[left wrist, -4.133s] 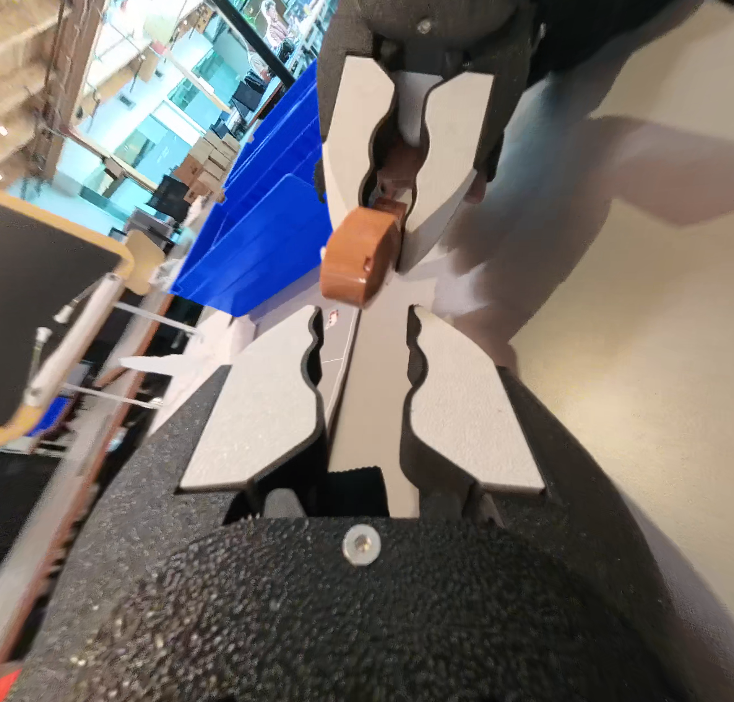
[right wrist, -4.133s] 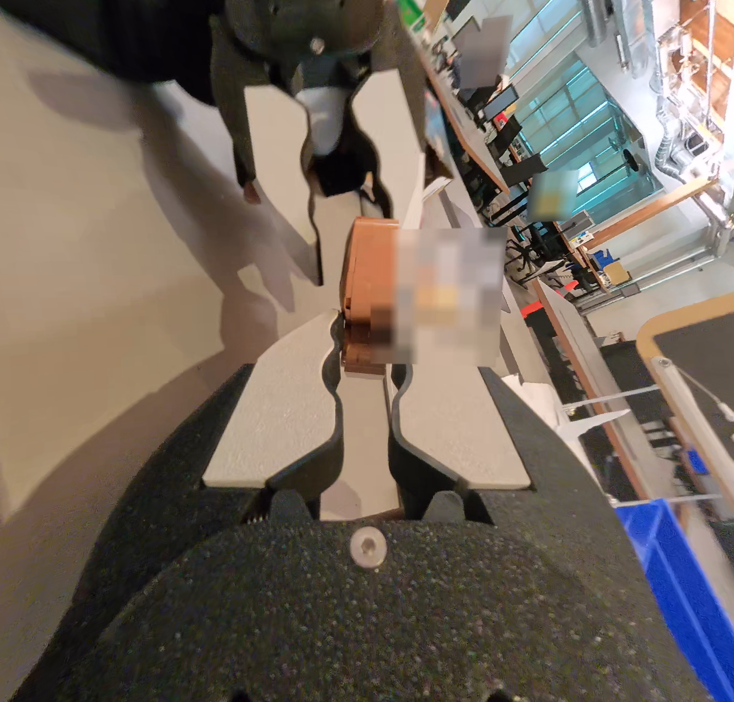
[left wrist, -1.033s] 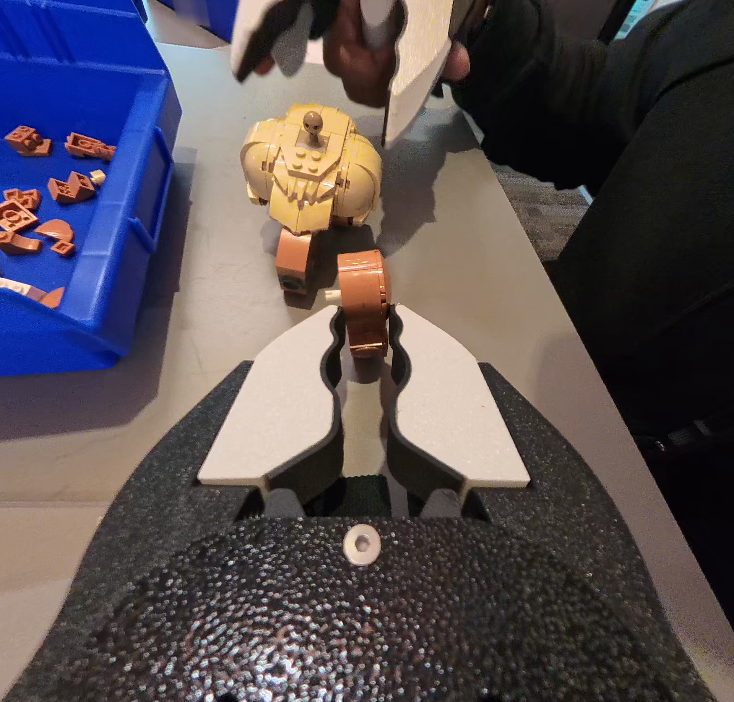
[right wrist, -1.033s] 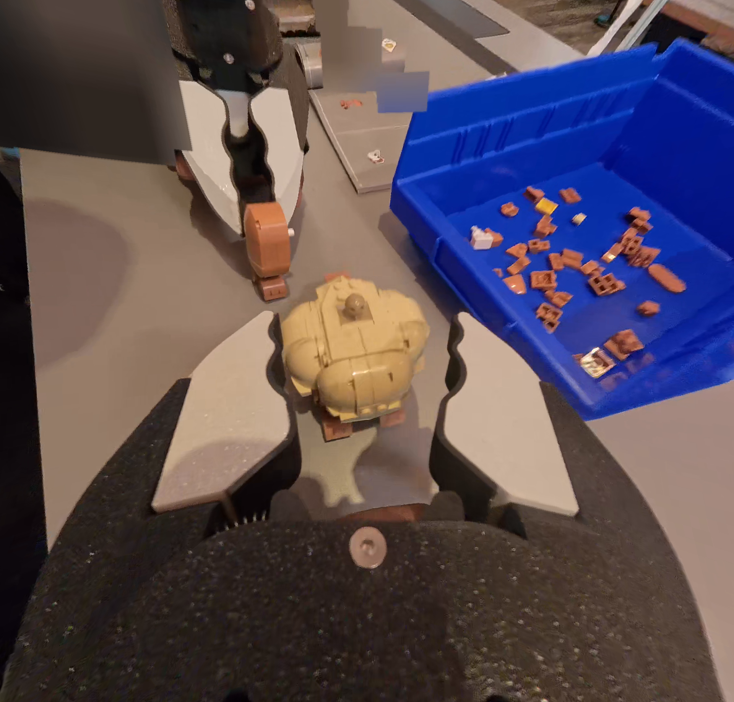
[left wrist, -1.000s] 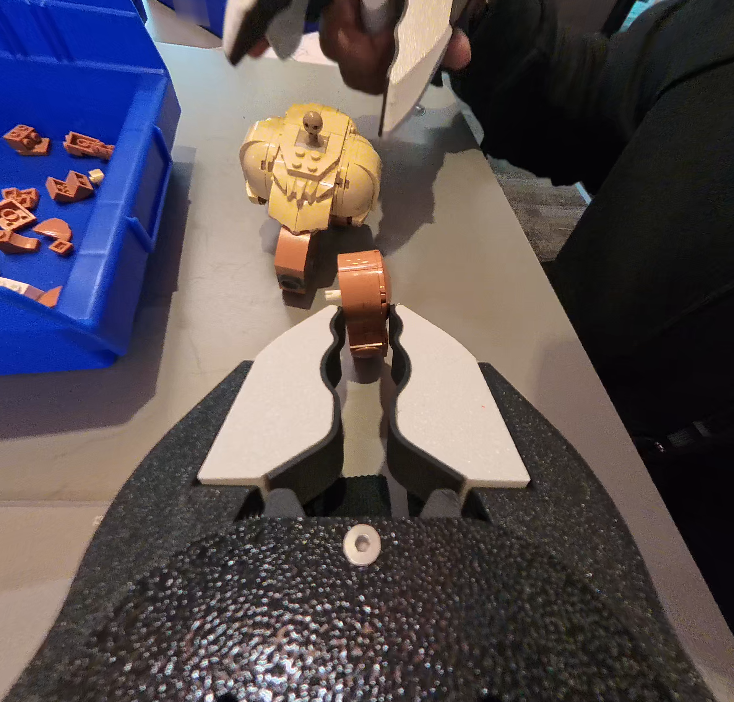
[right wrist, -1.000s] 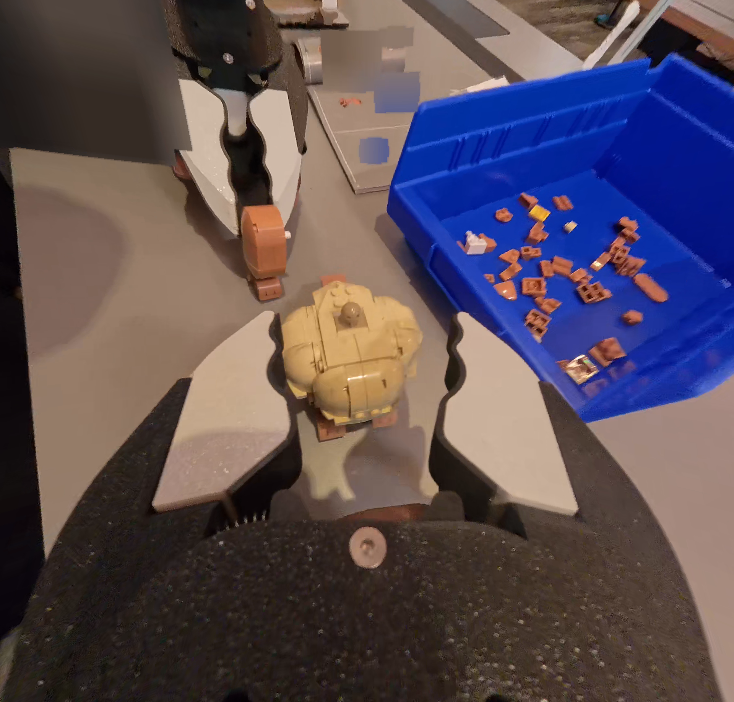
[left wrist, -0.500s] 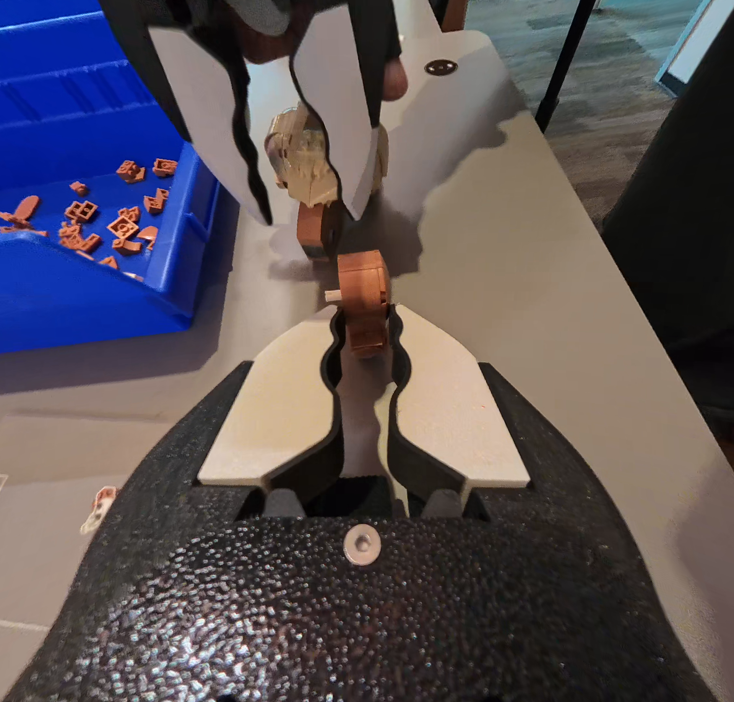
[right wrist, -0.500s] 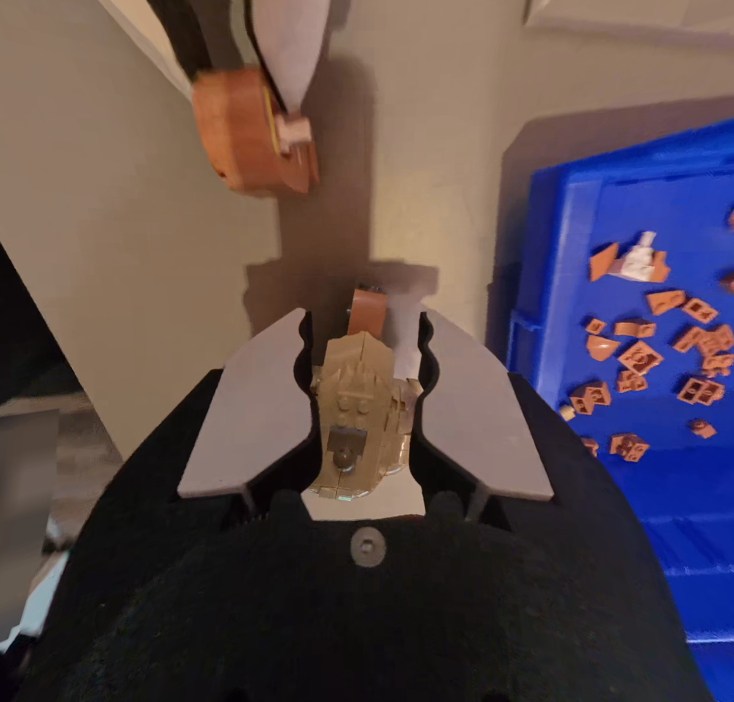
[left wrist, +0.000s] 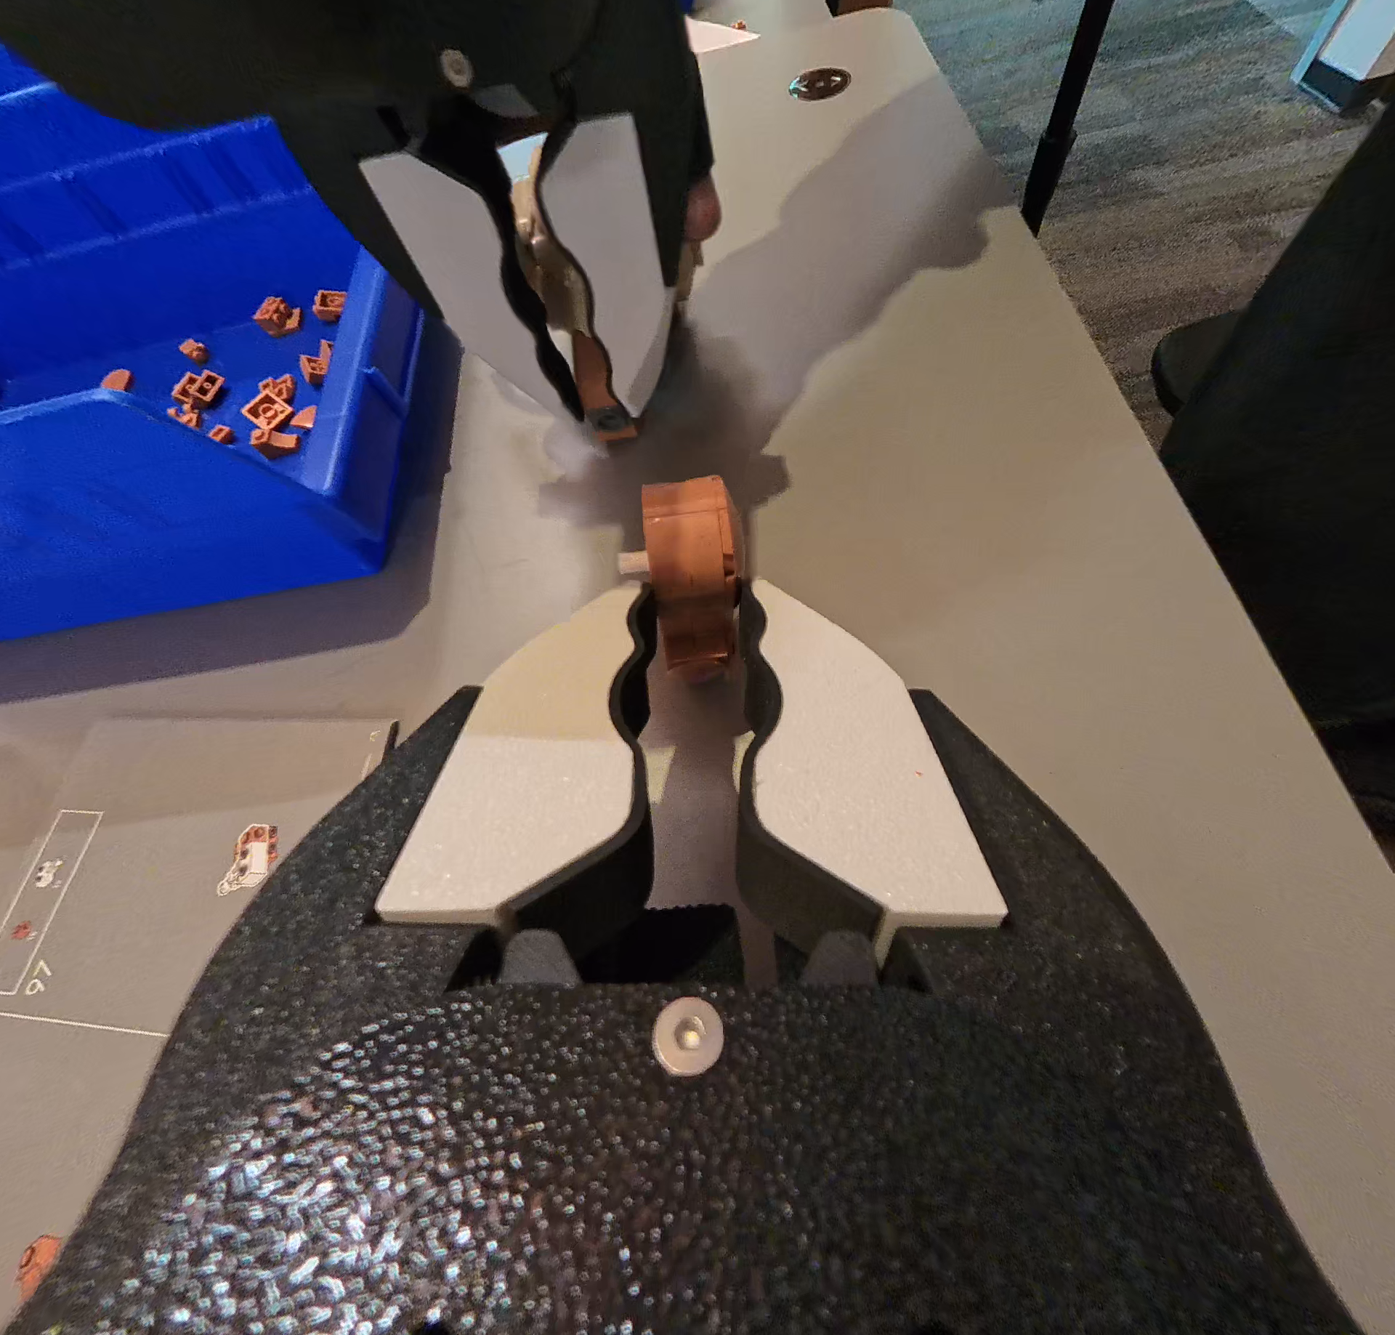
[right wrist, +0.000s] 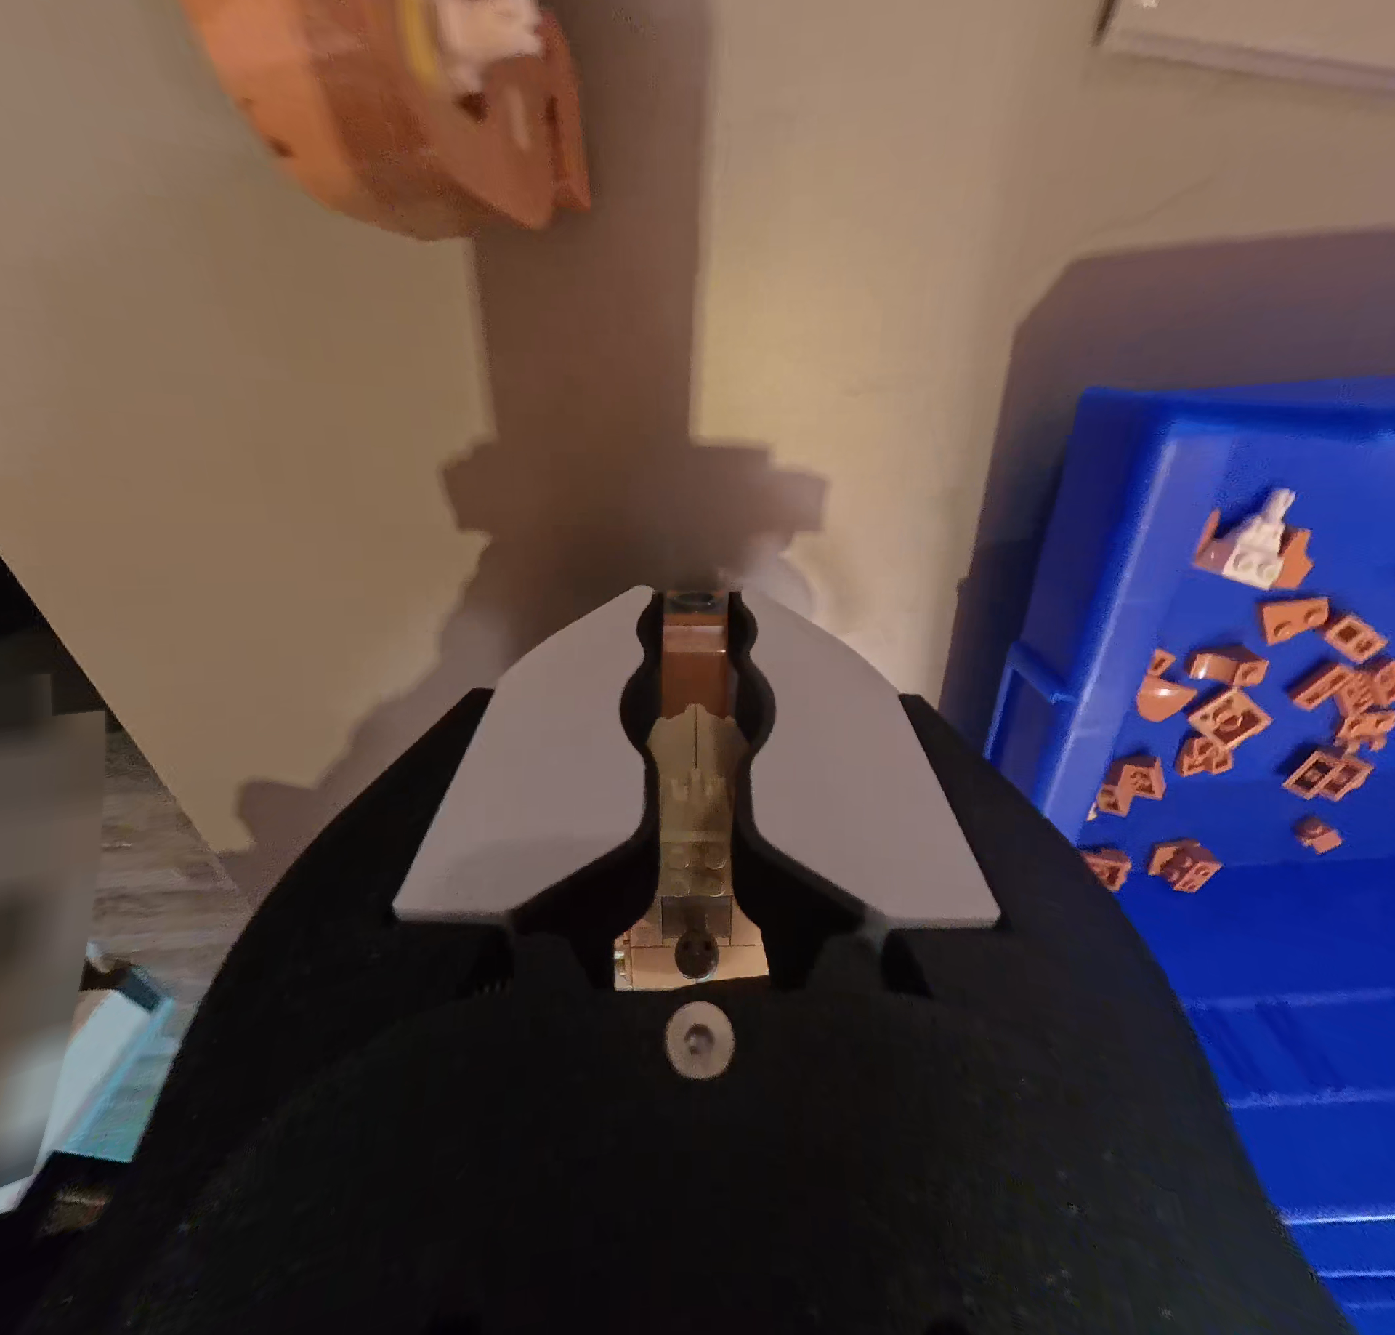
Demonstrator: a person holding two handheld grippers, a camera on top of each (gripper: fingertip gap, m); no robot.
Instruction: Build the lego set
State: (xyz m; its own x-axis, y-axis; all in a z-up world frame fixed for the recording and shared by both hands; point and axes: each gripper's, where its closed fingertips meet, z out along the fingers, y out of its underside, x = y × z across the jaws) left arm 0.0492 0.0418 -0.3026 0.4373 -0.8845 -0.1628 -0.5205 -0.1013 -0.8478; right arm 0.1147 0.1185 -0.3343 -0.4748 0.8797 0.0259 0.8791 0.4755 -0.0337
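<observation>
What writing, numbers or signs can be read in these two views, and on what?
Printed sheet, left wrist view, lower left: brick pictures and tiny marks, too small to read.
Sheet corner, right wrist view, top right: blurred, unreadable.
Blue bin and loose bricks: no writing seen.

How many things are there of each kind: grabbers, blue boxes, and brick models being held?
Grabbers: 2, left gripper and right gripper
Blue boxes: 1, blue bin
Held brick models: 2, round brown piece and tan model
Total: 5
</observation>
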